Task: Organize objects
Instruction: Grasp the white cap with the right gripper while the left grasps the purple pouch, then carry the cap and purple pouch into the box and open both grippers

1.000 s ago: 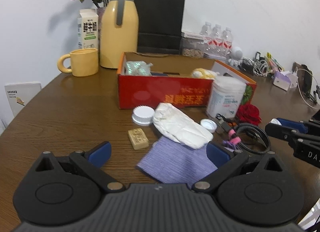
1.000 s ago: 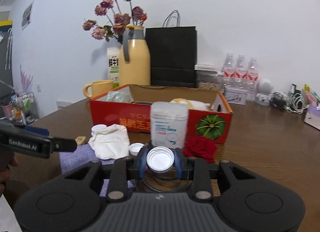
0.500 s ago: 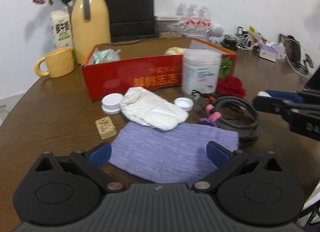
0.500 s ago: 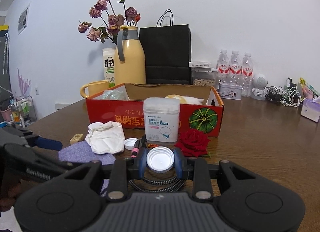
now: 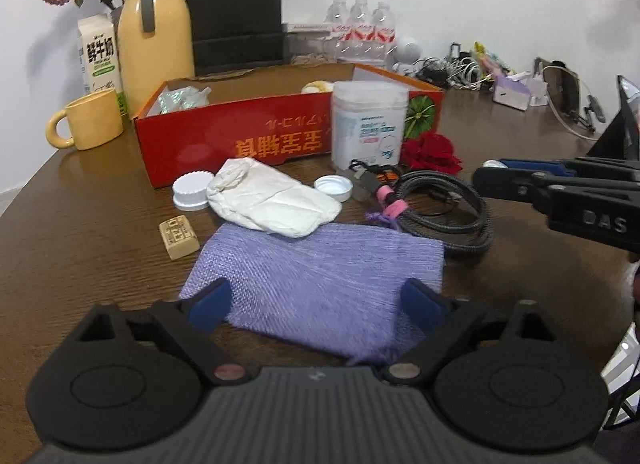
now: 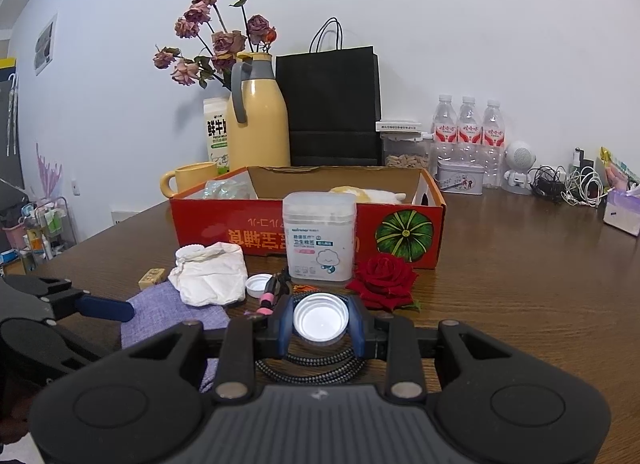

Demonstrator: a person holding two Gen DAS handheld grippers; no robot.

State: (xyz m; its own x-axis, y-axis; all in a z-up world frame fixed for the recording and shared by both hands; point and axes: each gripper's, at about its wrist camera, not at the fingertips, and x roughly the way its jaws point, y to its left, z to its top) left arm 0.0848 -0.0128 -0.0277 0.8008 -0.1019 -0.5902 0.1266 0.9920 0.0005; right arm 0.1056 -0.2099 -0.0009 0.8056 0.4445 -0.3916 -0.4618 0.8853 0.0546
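Purple cloth pouch [image 5: 320,284], flat on table [image 5: 88,248], long axis crosswise between closing, not yet touching jaws of left gripper [image 5: 316,304]; right gripper [image 6: 322,326] nearby clamps white cap [image 6: 320,322].

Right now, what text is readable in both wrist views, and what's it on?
"鲜牛奶": milk carton; smaller print under it blurred.
"DAS": side of right gripper.
Yellow characters, upside down: front of red box; not reliably readable.
Blue-and-white label: cotton swab tub; too small.
Red labels: water bottles; blurred.
Stamped marks: small tan block; illegible.
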